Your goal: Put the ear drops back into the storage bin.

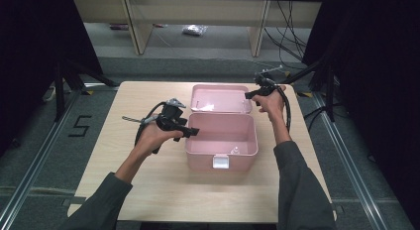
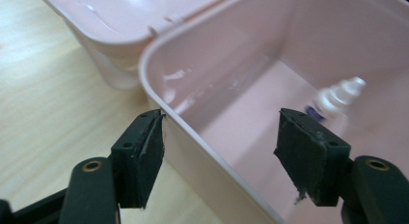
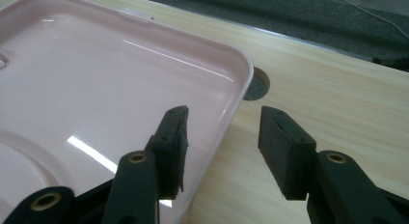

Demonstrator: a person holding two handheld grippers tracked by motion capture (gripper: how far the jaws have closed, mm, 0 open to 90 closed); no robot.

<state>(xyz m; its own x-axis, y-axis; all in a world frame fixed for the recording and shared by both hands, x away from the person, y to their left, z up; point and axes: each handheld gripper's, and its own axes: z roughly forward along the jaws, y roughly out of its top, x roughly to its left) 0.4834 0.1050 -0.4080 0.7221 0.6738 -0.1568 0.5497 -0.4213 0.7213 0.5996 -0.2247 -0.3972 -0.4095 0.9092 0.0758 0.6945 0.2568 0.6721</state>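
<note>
A pale wooden table (image 1: 148,190) carries it all, and sitting right at its centre is a pink box (image 1: 221,141), open, its lid (image 1: 218,98) folded back flat onto the far part of the tabletop. Near half and left side (plain wood grain) lie bare around it.

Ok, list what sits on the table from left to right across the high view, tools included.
Left tool → white latch on the pink box's front → small bottle inside the pink box → right tool at the open lid's right edge.
</note>
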